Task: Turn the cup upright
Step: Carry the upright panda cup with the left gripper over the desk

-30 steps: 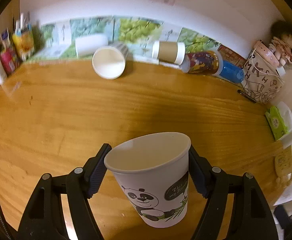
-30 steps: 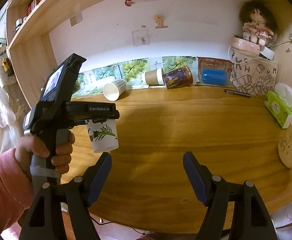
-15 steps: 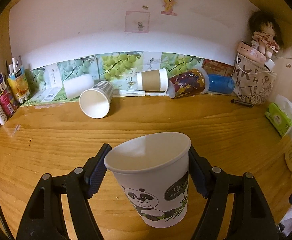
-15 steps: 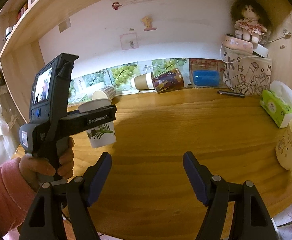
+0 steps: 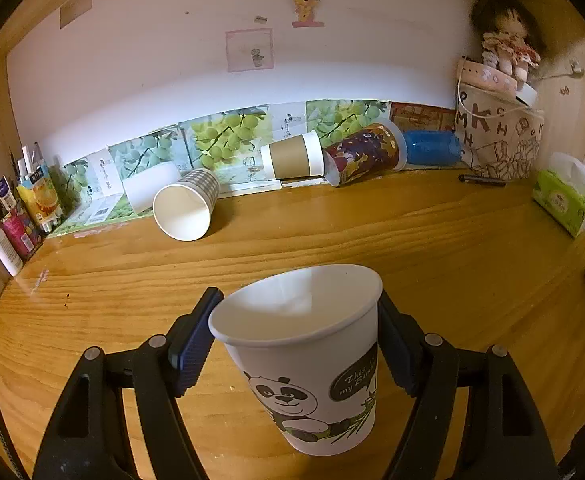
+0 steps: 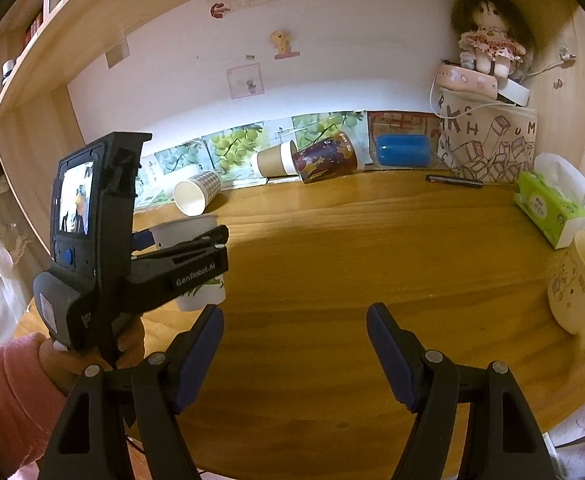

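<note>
Over the wooden surface (image 5: 432,240), left claw (image 5: 296,336) is clamped on the panda cup (image 5: 308,364), mouth up, not set down. Right claw (image 6: 294,354) hangs wide open, empty. Squeeze too hard or release while it's tilted and the cup probably crumples or tips.

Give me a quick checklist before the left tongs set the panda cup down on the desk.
1. Panda cup mouth up: ok.
2. Left tongs clamped on both sides of the cup: ok.
3. Cup base touching the desk: cannot tell; it looks slightly above the wood in the right wrist view.
4. Bare wood beneath the cup: ok.
5. Right tongs open and apart from the cup: ok.
6. Checked cup lying on its side, well behind the panda cup: ok.
</note>
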Demonstrator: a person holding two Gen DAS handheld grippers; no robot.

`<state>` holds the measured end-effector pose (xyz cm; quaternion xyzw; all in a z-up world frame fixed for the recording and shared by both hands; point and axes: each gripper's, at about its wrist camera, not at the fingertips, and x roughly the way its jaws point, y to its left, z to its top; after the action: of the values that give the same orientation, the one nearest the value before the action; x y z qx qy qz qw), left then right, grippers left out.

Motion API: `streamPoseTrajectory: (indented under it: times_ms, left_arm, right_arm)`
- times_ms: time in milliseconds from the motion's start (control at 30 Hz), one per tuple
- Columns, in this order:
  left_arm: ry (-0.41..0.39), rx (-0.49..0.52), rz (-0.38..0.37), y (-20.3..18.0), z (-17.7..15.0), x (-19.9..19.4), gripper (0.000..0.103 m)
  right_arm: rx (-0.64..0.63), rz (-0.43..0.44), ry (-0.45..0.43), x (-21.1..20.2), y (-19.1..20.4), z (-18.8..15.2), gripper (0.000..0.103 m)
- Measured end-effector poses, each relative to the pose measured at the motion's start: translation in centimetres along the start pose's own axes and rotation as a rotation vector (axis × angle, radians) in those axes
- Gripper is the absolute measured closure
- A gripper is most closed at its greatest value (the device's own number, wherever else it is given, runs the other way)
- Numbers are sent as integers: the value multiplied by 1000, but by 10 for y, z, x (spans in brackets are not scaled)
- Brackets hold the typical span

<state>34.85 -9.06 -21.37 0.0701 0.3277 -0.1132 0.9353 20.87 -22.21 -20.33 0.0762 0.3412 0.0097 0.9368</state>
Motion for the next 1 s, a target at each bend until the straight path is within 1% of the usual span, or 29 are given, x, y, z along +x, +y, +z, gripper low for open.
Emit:
streamPoseTrajectory:
  times_ms: [300, 600, 1000]
  left_arm:
    - [0, 20, 13, -7, -11, -3, 26]
    - [-13, 25, 23, -9, -15, -7, 24]
    - [1, 65, 26, -14, -22, -19, 24]
  right_arm:
    - [-12, 8, 14, -1, 0, -3, 28]
    - [-31, 16, 15, -3, 1, -2, 28]
    - [-34, 23, 15, -8, 4, -5, 28]
